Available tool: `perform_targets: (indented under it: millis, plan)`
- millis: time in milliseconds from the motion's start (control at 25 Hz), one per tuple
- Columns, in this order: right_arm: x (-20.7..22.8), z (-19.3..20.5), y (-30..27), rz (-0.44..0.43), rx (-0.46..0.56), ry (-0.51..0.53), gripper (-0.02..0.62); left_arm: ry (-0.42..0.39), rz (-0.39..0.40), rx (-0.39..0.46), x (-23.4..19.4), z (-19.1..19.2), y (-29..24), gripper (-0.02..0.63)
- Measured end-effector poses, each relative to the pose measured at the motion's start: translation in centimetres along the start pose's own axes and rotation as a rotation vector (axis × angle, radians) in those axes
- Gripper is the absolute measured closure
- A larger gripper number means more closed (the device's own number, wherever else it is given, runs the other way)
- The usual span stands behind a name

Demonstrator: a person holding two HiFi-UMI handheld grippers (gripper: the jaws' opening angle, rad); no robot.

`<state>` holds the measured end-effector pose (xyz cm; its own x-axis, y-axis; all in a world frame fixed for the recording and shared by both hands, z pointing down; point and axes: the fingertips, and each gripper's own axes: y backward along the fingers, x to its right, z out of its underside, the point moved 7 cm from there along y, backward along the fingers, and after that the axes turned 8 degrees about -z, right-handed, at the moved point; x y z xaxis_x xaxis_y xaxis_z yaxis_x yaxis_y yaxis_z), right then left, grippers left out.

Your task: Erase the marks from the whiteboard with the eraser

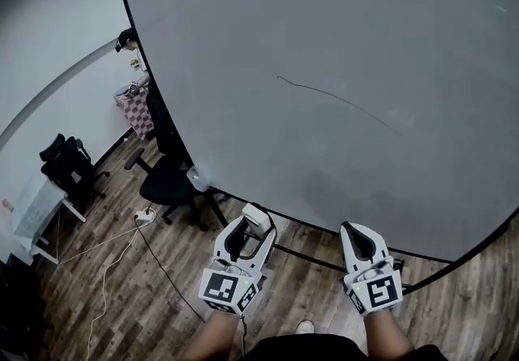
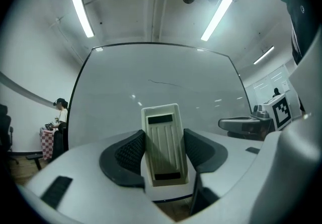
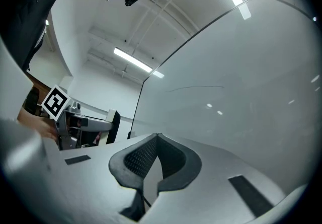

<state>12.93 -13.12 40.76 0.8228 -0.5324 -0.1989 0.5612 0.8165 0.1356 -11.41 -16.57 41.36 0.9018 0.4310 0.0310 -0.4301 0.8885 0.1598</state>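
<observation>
The eraser (image 2: 162, 140) is in my left gripper (image 1: 251, 231). The two jaws squeeze its sides, and it stands up between them with its pale, ribbed back toward me. It is low down, by the bottom edge of the whiteboard (image 1: 340, 19). I cannot tell if it touches the board.

A thin dark line (image 1: 340, 100) runs across the middle of the whiteboard, well above the eraser.

My right gripper (image 3: 157, 140) is also below the bottom edge of the whiteboard, off to the right of the eraser. Its jaws are pressed together at the tips, with nothing between them.

A black office chair (image 1: 166, 181) stands near the lower left edge of the whiteboard. Past the board's left edge, higher up, there is a person (image 1: 126, 39) next to a checked cloth (image 1: 136, 112). A white cable (image 1: 113, 262) lies on the wooden floor (image 1: 170, 270), down and to the left of the whiteboard.
</observation>
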Motion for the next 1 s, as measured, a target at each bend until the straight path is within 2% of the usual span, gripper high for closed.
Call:
perform_targets:
  millis: [120, 280, 480, 640, 840, 1000]
  plan:
    - [1.1, -0.7, -1.6, 0.005, 0.005, 0.016, 0.575, -0.036, -0.027, 0.014, -0.9, -1.4, -2.0, 0.345]
    - [1.8, -0.9, -3.5, 0.005, 0.009, 0.03, 0.575, -0.071, -0.024, 0.024, -1.9, -2.9, -4.8, 0.345]
    - [2.3, -2.3, -5.0, 0.012, 0.024, 0.049, 0.575, -0.053, -0.055, 0.079, -3.4, -6.0, -8.5, 0.345]
    - [2.6, -3.3, -6.1, 0.038, 0.019, 0.096, 0.575, -0.05, -0.036, 0.107, -4.4, -7.9, -11.8, 0.345]
    - [2.8, -3.1, -7.2, 0.072, 0.022, 0.098, 0.575, -0.083, -0.003, 0.141, -5.3, -10.2, -15.2, 0.345]
    - [2.7, -3.6, -8.4, 0.084, 0.024, 0.096, 0.575, -0.115, 0.001, 0.168, -6.0, -13.4, -17.3, 0.345]
